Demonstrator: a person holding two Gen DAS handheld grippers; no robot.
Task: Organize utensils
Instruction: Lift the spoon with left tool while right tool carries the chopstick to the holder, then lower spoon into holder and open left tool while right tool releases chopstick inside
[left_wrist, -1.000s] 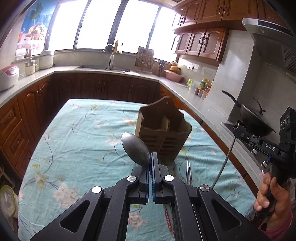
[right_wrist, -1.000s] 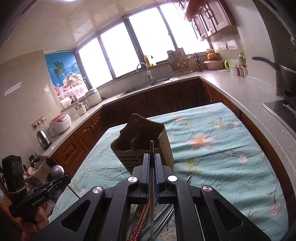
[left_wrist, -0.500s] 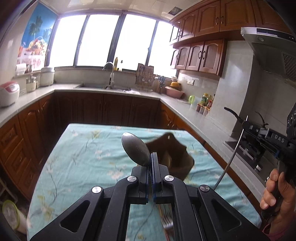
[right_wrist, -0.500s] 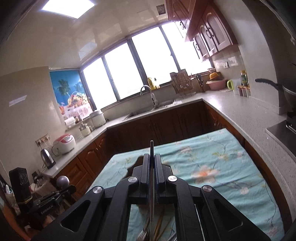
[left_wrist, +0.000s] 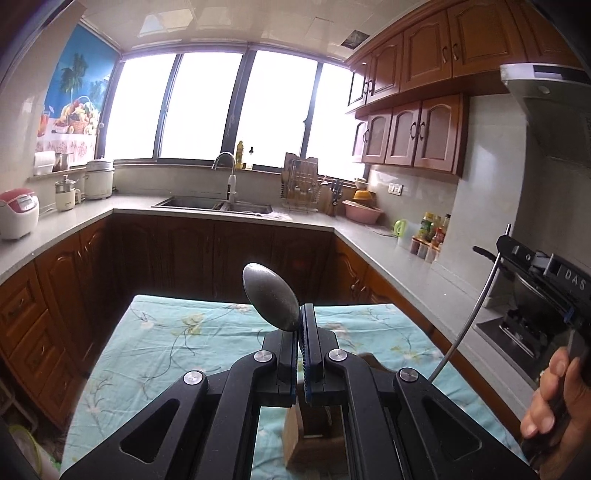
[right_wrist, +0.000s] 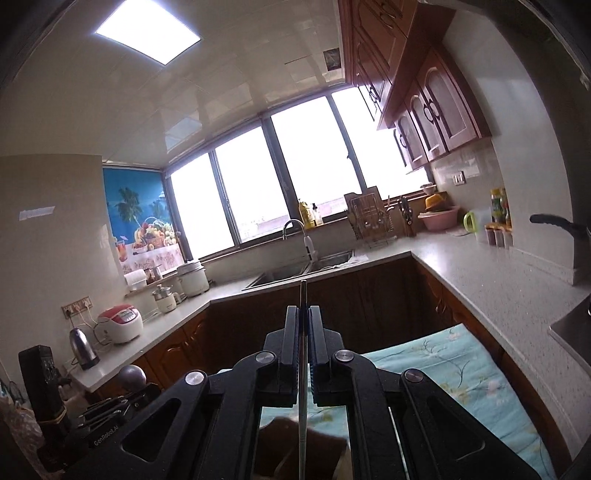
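My left gripper (left_wrist: 302, 314) is shut on a metal spoon (left_wrist: 271, 297), whose bowl stands up above the fingertips. My right gripper (right_wrist: 303, 314) is shut on a thin metal utensil handle (right_wrist: 303, 369) that runs down between the fingers; its lower end is hidden. The same handle shows in the left wrist view (left_wrist: 469, 321) hanging from the right gripper (left_wrist: 504, 247). The brown wooden utensil holder (left_wrist: 306, 432) sits on the table below both grippers, mostly hidden behind the fingers; it also shows in the right wrist view (right_wrist: 280, 446). The left gripper with its spoon bowl (right_wrist: 132, 376) appears at lower left.
The table has a teal floral cloth (left_wrist: 177, 339). Dark wooden cabinets and grey counters ring it, with a sink (left_wrist: 214, 203) at the back, a rice cooker (left_wrist: 16, 212) on the left and a wok on the stove (right_wrist: 561, 225) on the right.
Both grippers have risen and tilted upward with their utensils. The holder has slid from mid-view to the bottom edge under the fingers, and the loose utensils on the cloth have dropped out of sight.
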